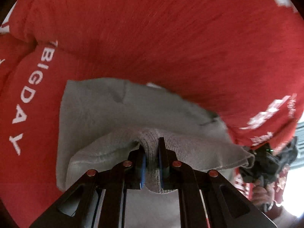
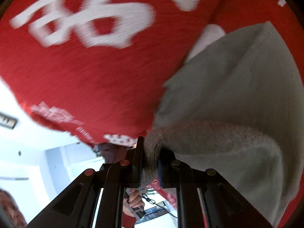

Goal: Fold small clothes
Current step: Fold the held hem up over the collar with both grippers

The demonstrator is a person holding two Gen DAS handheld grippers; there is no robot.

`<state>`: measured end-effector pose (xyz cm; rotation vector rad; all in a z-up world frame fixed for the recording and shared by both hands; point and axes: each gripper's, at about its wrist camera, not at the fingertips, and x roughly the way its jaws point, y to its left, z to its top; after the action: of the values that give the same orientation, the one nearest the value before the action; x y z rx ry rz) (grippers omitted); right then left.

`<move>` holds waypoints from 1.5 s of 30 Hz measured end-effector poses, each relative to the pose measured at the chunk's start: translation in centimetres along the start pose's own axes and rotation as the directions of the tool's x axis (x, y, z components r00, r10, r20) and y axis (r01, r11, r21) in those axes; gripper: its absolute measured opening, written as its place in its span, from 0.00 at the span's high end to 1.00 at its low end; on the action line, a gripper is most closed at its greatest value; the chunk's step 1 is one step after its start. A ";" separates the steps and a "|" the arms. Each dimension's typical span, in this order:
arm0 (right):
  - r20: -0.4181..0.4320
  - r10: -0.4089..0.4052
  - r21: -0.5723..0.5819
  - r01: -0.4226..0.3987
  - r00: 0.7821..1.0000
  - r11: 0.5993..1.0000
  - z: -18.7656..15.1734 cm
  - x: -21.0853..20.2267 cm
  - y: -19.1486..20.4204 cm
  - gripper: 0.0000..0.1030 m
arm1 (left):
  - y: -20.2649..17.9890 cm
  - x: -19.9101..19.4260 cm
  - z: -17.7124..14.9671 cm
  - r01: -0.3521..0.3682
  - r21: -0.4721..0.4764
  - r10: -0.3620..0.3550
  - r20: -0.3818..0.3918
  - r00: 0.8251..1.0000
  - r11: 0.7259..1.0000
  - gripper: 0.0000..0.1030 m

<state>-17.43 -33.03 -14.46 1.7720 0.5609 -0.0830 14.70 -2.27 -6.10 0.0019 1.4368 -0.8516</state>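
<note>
Red printed fabric against a bright white room

A wide red knit fabric [image 1: 171,38] with white printing fills most of both views. White capital letters reading BIGDAY [image 1: 28,87] run down its left side in the left wrist view, and large blurred white characters [image 2: 95,19] cross its top in the right wrist view, with smaller white print along its lower edge. Whether it is worn or lying loose cannot be told. Below that edge a bright white wall [image 2: 28,142] shows, bearing a small dark rectangular fixture [image 2: 7,122] and a pale blue panel [image 2: 57,155]. A thin black cable [image 2: 150,201] hangs lower down, and a person's head [image 2: 9,212] sits at the bottom left corner.
</note>
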 end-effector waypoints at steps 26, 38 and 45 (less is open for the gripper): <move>-0.059 -0.258 -0.175 0.244 0.964 0.954 2.3 2.3 3.7 0.54 | -4.6 3.2 -2.6 -0.082 0.151 0.103 -0.139 0.985 0.985 0.36; 0.305 -0.515 -0.291 0.594 0.801 0.750 4.6 -0.3 6.1 0.54 | -4.2 1.7 3.1 -0.322 0.067 0.313 0.116 0.943 0.945 0.36; 0.243 -0.485 -0.387 0.542 0.840 0.746 3.1 -0.2 7.8 0.54 | -4.5 -0.1 2.1 -0.354 0.105 0.341 0.124 0.932 0.929 0.36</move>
<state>-13.68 -37.26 -8.25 1.1152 0.8923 -0.4208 14.23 -6.45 -3.51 0.2976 1.2348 -0.6361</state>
